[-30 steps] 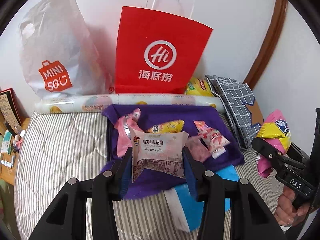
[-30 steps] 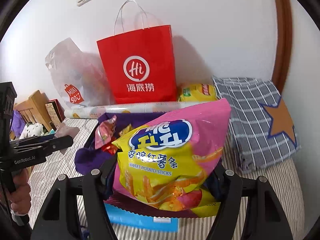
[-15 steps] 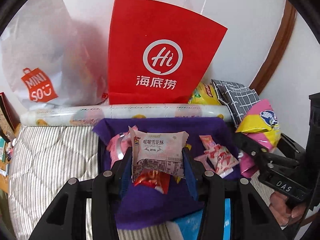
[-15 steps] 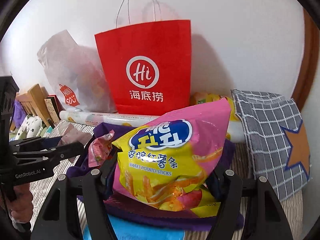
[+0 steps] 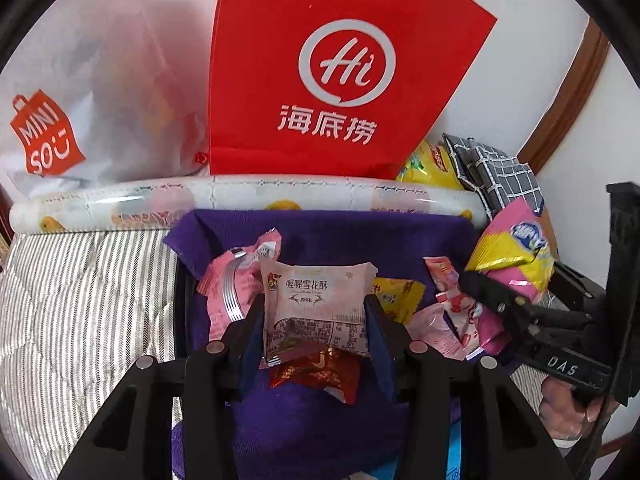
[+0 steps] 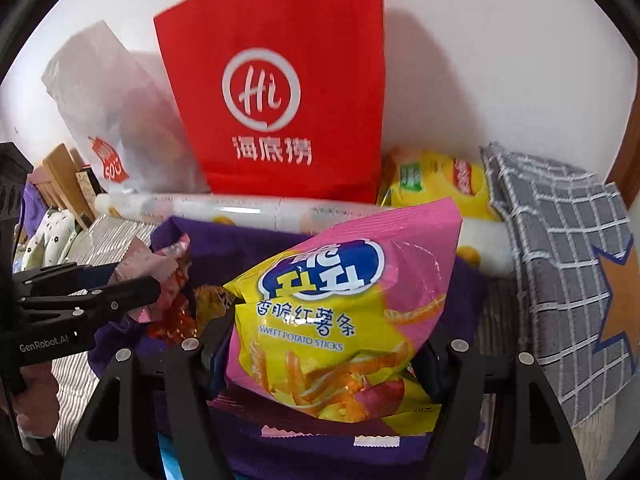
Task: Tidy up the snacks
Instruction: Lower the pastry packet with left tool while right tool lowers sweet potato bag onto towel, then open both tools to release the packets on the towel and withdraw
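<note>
Left gripper (image 5: 316, 316), black and two-fingered: jaws pinch a pale pink rectangular snack packet (image 5: 318, 298) with printed Chinese lettering by its two side edges; packet stands upright between the pads, above a purple fabric-lined bin (image 5: 320, 420) resting on a grey-striped quilted bed (image 5: 80, 300); a red foil-wrapped candy (image 5: 320, 372) lies just below the packet on the purple fabric; a pink wrapper with a silver band (image 5: 232, 292) lies to its left in the bin; a small yellow packet (image 5: 394, 296) and a pink-and-white printed packet (image 5: 456, 312) lie to its right.

Right gripper (image 6: 324, 344), black and two-fingered: jaws closed on the sides of a large pink-and-yellow bag of sweet potato sticks (image 6: 340, 320); bag is tilted and held over the right part of the same purple bin; in the left wrist view this bag shows at the right edge, with fingers of the person's hand (image 5: 568, 412) on the handle below.

Background: a red paper carrier bag with white "Hi" logo (image 5: 340, 80) stands upright against the white wall; a translucent white plastic shopping bag (image 5: 80, 100) leans beside it on the left; a rolled white printed sheet (image 5: 240, 200) lies along the far edge of the bin; a yellow crisp bag (image 6: 436, 180) sits beside a grey checked cushion with an orange star (image 6: 568, 272).
</note>
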Demonstrator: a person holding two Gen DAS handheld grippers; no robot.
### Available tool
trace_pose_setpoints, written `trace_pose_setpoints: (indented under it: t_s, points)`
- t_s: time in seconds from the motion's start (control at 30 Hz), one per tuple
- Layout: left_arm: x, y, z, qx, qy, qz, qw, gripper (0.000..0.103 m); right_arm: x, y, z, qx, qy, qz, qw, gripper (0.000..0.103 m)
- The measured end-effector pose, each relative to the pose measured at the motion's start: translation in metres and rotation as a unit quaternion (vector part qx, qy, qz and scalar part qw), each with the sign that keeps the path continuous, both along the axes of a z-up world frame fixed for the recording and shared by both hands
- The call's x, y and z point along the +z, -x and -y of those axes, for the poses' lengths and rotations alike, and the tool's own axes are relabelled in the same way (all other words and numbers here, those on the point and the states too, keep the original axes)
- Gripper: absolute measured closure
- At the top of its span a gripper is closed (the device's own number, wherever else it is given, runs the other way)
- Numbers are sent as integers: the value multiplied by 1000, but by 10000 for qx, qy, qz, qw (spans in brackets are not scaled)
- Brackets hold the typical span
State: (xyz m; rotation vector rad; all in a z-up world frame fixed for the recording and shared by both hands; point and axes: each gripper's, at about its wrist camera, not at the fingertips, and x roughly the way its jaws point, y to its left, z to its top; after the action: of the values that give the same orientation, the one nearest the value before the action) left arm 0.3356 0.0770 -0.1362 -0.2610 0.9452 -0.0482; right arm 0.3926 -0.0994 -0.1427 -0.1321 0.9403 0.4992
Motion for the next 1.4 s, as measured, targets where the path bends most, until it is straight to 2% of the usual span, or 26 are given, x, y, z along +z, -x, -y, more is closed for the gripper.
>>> trace_pose_setpoints:
  t_s: [0.3,0.53,0.7,0.77,0.93,1.07,1.2,1.4]
  points:
    - [-8,-1,5,-72,23,-93,9999,58,-22,-3,-10,113,233,-214,9994,32]
    - [-10,-3,7,-89,-14,-121,9999,56,-28,-4,-16,169,388,-279,9987,32]
    - [-11,-5,8,-106,-35,-136,9998,56,-26,-4,-14,114,458,-224,9986,29]
    - [-11,-5,10,-115,-51,-148,9998,55,-25,-5,-12,51,442,-217,9988,24]
    - [-11,-6,11,-132,-55,-197,9997,50,-16,-2,-5,-22,355,-169,9992,18]
    - [-7,-4,14,-159,-133,-249,9995,30,-3,10,2,-81,374,-39,9993,17]
    - [5,5,15,-177,-140,-156,9996,30,12,24,10,-185,377,102,9991,17]
    - [27,30,14,-164,-207,2,9997,30,35,55,26,-413,90,211,9989,17]
